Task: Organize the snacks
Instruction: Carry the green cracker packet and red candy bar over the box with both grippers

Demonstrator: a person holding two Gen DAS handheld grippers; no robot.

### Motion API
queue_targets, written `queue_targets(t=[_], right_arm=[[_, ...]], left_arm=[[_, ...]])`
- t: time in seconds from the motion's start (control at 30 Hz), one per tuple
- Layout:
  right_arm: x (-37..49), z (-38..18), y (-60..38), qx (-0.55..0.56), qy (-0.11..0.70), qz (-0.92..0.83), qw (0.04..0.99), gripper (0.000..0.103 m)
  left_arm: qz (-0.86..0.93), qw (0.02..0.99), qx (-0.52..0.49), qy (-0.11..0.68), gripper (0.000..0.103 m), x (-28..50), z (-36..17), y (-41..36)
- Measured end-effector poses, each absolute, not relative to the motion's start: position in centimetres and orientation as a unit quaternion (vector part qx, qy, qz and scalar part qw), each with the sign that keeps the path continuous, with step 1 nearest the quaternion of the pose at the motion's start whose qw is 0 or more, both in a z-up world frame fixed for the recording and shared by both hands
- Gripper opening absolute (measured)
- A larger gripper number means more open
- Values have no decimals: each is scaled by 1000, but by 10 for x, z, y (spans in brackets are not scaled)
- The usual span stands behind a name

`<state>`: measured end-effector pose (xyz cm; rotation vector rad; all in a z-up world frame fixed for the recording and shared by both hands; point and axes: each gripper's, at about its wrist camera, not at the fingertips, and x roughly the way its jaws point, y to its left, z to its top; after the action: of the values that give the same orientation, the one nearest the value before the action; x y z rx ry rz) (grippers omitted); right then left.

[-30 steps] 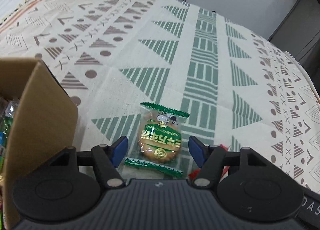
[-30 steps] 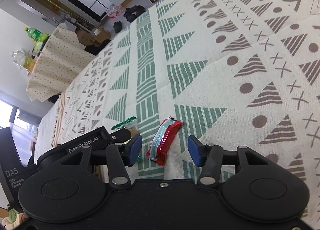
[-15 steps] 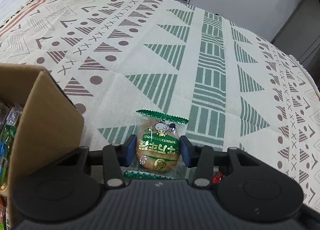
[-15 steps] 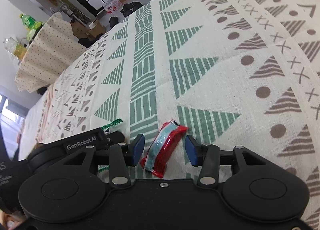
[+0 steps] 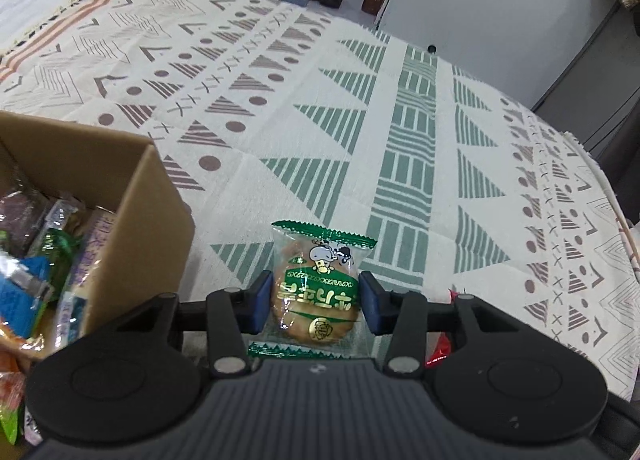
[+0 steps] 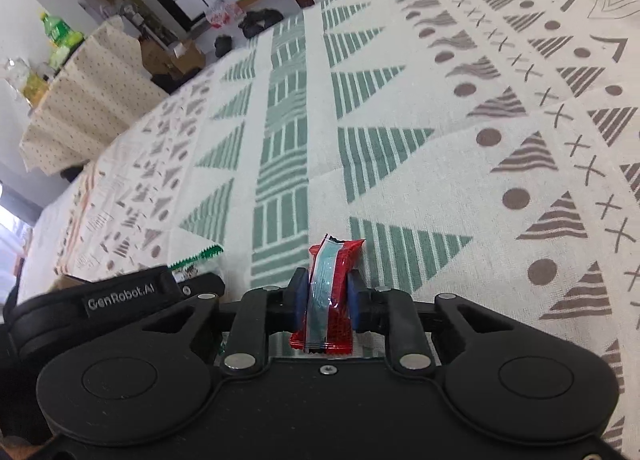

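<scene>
Two snacks pinched at once: my left gripper (image 5: 316, 302) fingers squeeze the green cookie pack (image 5: 318, 288), my right gripper (image 6: 328, 302) clamps the red candy bar (image 6: 330, 292), both just above the counter (image 5: 400, 163), cardboard box (image 5: 132, 219) already part-filled.

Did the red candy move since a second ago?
Yes. The red candy used to lie slanted on the patterned cloth between open pads. Now the right gripper pinches it upright, lined up with the fingers.
</scene>
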<state>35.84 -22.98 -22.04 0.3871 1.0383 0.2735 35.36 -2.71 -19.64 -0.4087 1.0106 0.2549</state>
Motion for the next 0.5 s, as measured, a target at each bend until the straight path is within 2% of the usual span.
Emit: queue_targets(t=[0.5], right_arm=[[343,-183,-244,229,447,163,849,21]], left_arm=[[140,866,-189,441,45,320,-147,-31]])
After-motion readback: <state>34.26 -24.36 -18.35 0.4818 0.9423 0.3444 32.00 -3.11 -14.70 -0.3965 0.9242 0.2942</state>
